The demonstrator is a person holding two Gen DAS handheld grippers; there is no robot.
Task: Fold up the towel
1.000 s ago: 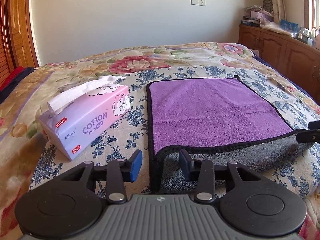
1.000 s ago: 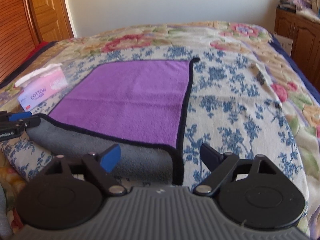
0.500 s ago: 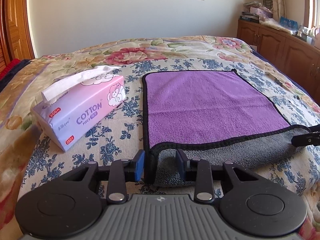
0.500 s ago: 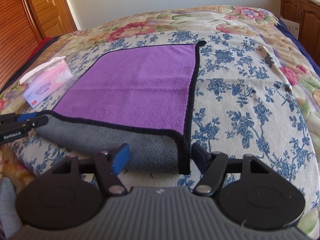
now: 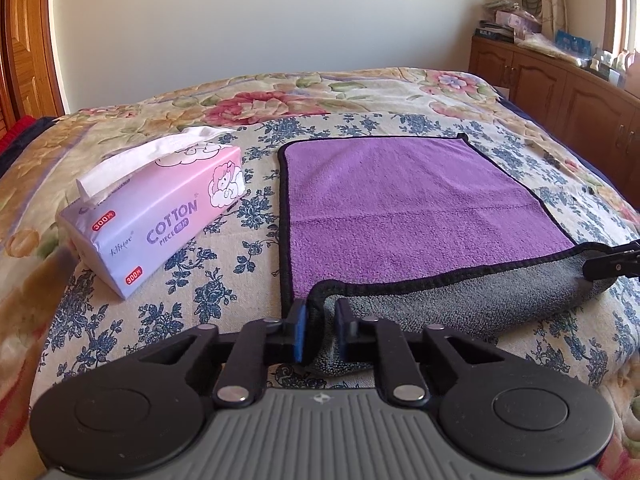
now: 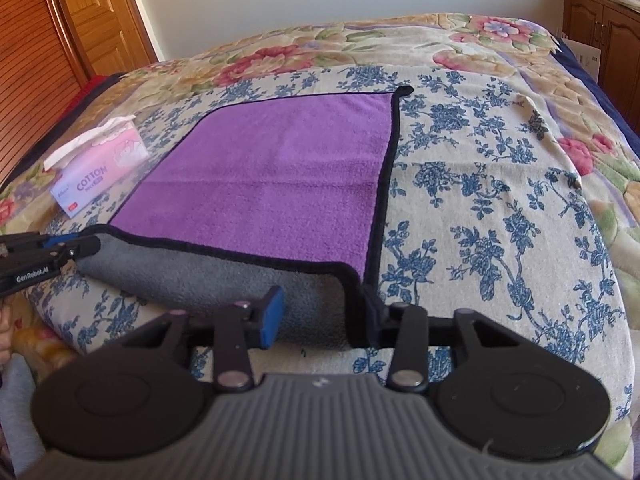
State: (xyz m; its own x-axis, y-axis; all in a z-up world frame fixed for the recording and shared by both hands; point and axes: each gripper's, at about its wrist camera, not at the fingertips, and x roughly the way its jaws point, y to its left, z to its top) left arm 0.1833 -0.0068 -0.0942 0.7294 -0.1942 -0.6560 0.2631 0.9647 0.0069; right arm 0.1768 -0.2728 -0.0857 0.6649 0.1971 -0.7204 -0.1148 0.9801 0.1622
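A purple towel (image 5: 400,208) with a black hem lies flat on the bed, its near edge curled over so the grey underside shows. My left gripper (image 5: 320,328) has its jaws closing on the near left corner, and the pads pinch the hem and grey fabric. From the right wrist view this left gripper (image 6: 60,250) reaches the towel (image 6: 280,176) from the left edge. My right gripper (image 6: 324,318) straddles the near right corner with its jaws closing. The bulky grey fold fills that gap but does not look squeezed. The hem hides its right finger.
A pink tissue pack (image 5: 160,216) sits left of the towel on the floral bedspread (image 5: 180,300). Wooden cabinets (image 5: 560,88) with clutter on top line the right wall. A wooden door (image 6: 92,20) stands at the far left.
Both pairs of jaws have narrowed around the towel's near corners, the left down to a pinch. Neither hand has shifted.
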